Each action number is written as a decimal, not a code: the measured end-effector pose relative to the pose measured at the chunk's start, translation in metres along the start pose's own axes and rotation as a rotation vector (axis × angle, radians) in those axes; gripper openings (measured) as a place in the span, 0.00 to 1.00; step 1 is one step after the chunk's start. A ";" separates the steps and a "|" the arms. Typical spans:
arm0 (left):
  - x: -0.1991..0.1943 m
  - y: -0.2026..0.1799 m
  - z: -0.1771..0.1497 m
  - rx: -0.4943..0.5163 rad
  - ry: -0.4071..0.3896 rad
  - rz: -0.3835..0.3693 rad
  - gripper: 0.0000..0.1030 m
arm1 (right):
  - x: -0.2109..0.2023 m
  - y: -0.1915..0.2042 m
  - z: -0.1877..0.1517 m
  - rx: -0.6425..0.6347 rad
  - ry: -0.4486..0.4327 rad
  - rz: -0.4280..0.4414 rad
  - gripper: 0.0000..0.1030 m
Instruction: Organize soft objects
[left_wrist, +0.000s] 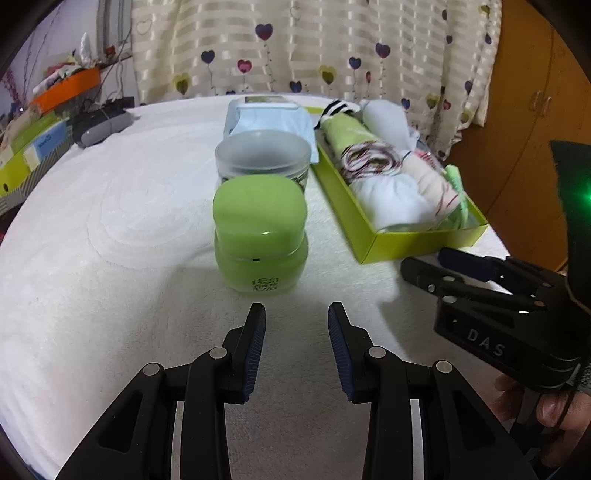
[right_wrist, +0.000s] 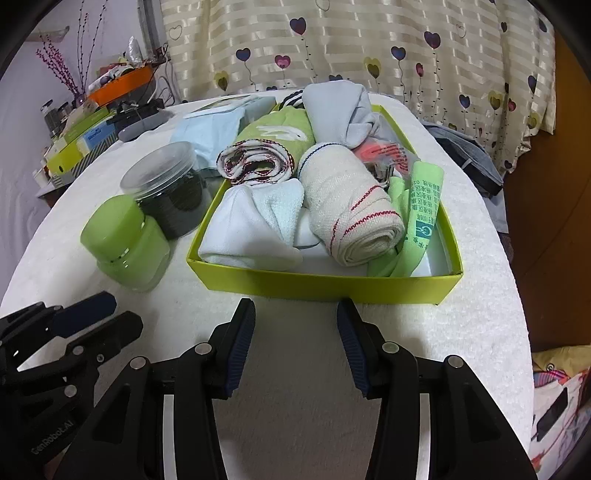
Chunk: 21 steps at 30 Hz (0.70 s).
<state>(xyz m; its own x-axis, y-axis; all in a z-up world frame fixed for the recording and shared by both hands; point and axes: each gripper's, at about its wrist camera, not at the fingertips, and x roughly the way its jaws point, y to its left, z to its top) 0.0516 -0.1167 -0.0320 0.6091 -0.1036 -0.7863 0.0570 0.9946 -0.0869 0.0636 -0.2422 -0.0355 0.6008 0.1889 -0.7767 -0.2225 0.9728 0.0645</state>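
Both sets of jaws stand apart over bare white cloth, nothing between them: left gripper (left_wrist: 296, 314), right gripper (right_wrist: 295, 310). Just ahead of the right one sits the lime-green cardboard box (right_wrist: 325, 286) packed with rolled towels (right_wrist: 352, 218); beside it a green lidded jar (right_wrist: 123, 242), then a clear-lidded, seemingly dark-filled jar (right_wrist: 168, 184).

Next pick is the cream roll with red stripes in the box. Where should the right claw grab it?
Probably take the cream roll across its middle, from above. It lies on its side atop the other cloths in the green box, so its rounded top is exposed while the box walls block a low approach. The right claw is open and empty.
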 end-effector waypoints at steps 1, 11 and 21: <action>0.001 -0.001 -0.001 -0.003 0.003 0.003 0.33 | 0.001 0.000 0.001 0.000 -0.002 -0.001 0.48; 0.007 -0.001 0.002 0.005 0.005 0.018 0.33 | 0.004 0.004 0.001 -0.008 -0.002 -0.003 0.52; 0.007 -0.002 0.003 0.012 0.007 0.017 0.33 | 0.004 0.007 0.000 -0.028 0.002 -0.026 0.53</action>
<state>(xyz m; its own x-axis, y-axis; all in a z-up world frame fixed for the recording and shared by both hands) 0.0579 -0.1198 -0.0358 0.6043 -0.0866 -0.7921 0.0564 0.9962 -0.0659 0.0650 -0.2345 -0.0380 0.6048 0.1637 -0.7793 -0.2285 0.9732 0.0271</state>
